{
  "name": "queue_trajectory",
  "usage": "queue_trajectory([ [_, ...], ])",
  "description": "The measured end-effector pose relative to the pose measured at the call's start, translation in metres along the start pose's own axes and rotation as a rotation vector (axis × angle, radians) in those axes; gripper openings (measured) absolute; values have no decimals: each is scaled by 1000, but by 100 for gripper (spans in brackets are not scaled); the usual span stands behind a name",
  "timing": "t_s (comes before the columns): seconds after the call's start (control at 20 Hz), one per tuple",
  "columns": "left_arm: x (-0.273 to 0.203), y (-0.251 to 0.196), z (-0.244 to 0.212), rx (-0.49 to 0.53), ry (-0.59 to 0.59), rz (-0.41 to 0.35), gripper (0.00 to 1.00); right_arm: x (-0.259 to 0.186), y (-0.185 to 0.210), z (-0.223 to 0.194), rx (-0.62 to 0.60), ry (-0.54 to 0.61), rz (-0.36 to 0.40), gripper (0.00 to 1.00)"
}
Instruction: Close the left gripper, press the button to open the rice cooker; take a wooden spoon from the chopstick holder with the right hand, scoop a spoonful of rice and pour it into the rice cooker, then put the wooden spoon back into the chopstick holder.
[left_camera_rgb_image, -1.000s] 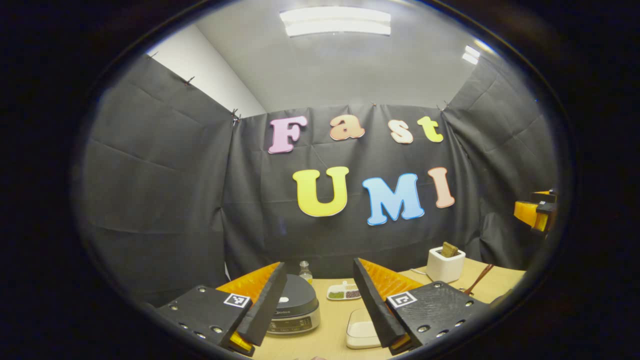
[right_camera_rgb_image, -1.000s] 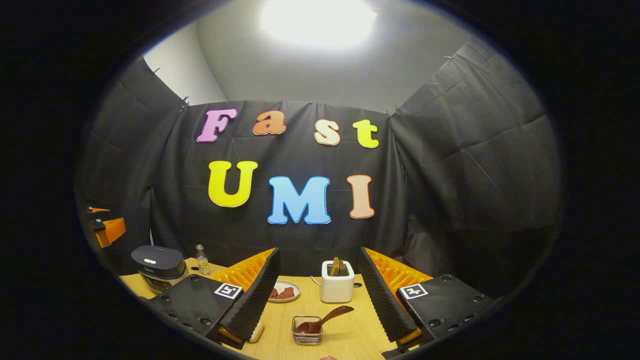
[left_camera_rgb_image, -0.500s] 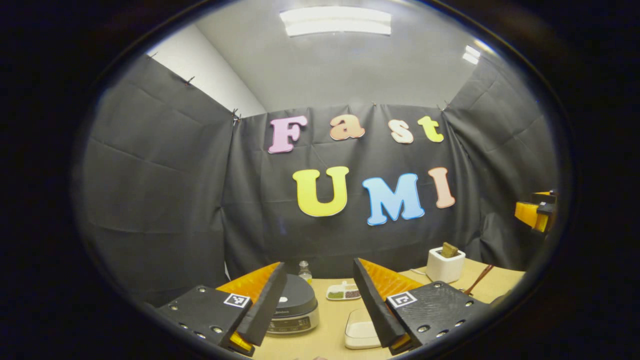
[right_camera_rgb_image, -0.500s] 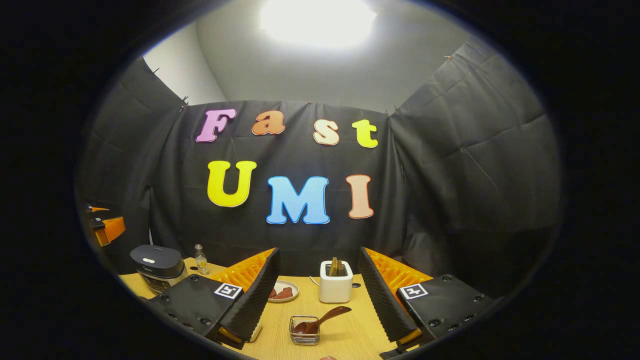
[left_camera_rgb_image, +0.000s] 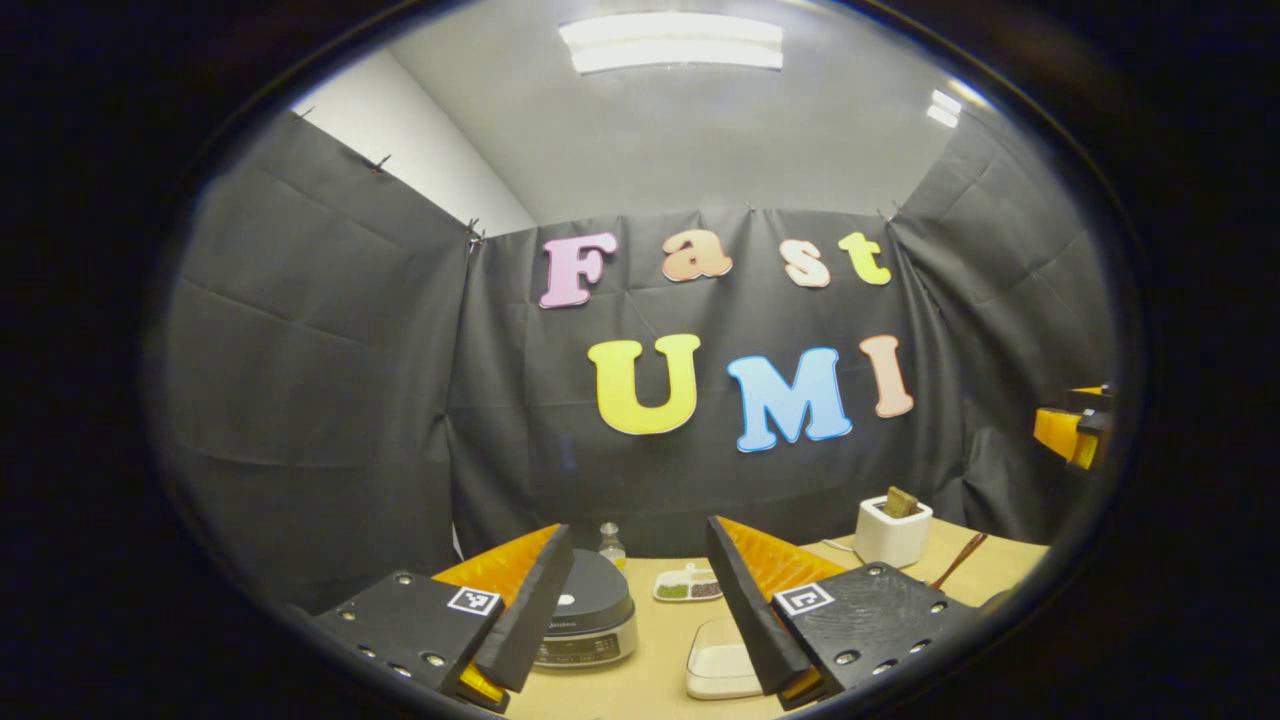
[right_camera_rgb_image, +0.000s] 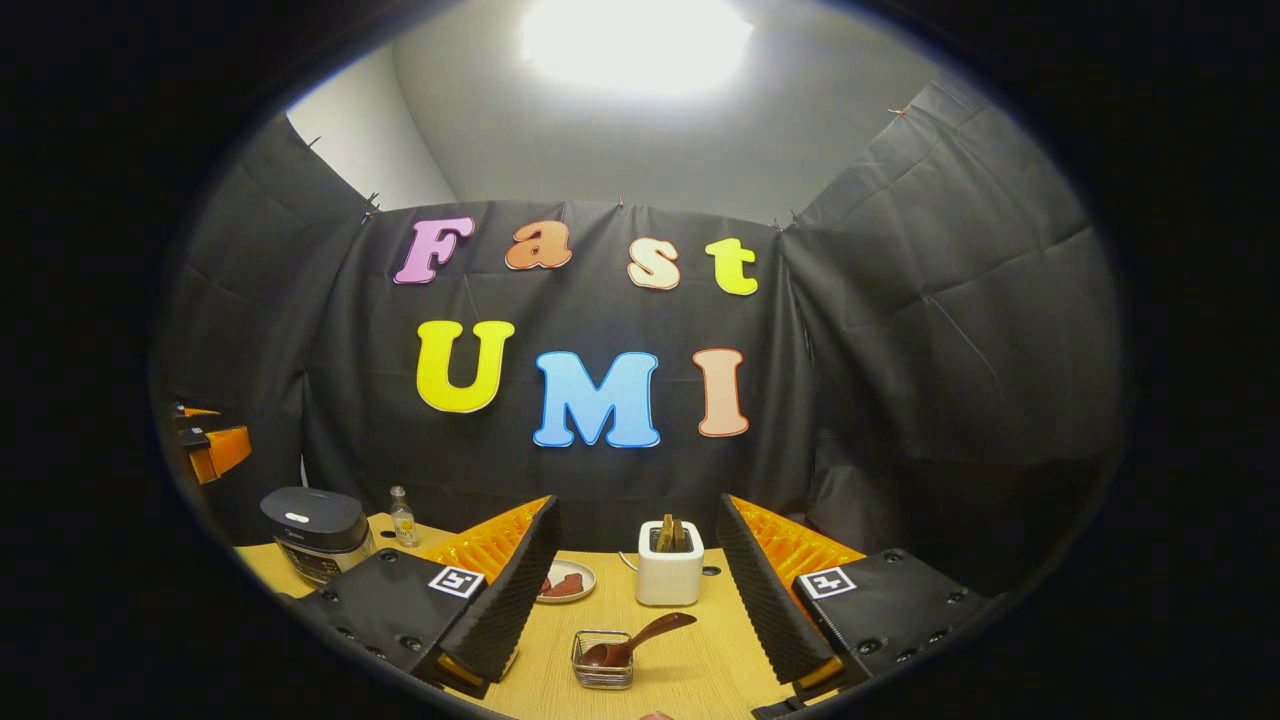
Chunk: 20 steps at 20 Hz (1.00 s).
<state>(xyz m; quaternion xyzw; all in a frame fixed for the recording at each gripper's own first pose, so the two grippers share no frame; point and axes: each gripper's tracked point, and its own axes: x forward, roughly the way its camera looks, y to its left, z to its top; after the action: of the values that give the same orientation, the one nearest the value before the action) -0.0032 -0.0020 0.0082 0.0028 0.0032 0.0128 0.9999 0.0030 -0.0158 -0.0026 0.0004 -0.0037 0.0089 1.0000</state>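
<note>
The left tool (left_camera_rgb_image: 630, 590) hangs above the table (left_camera_rgb_image: 650, 680) with its fingers wide apart and nothing between them; the right tool (right_camera_rgb_image: 635, 590) is likewise spread and empty. The rice cooker (left_camera_rgb_image: 590, 610), lid down, sits just ahead of the left tool, partly behind its left finger. The wooden spoon (right_camera_rgb_image: 640, 640) rests in the wire chopstick holder (right_camera_rgb_image: 602, 672) directly ahead of and below the right tool, handle slanting up toward its right finger.

The likeliest slip is pressing the button with the fingers still spread: the task calls for them closed first, and an open tool could straddle the button or skid on the domed lid. A white rice dish (left_camera_rgb_image: 722, 665) lies just beside the left tool's right finger and could be nudged on the way down. The spoon's angled handle may tip the light holder if grabbed off-centre. Open table lies ahead of both tools; a white box (right_camera_rgb_image: 670, 575) stands beyond the holder, near the back edge.
</note>
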Motion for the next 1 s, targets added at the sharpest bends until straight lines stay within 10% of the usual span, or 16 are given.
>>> queue_trajectory([
  [0.3,0,-14,4,-6,15,-8,82,0,-11,-2,1,-1,17,98],
  [0.6,-5,-22,8,-8,16,18,37,3,-23,-7,16,-4,55,98],
  [1.0,-3,22,2,-28,30,137,6,4,-25,-11,30,-7,83,97],
])
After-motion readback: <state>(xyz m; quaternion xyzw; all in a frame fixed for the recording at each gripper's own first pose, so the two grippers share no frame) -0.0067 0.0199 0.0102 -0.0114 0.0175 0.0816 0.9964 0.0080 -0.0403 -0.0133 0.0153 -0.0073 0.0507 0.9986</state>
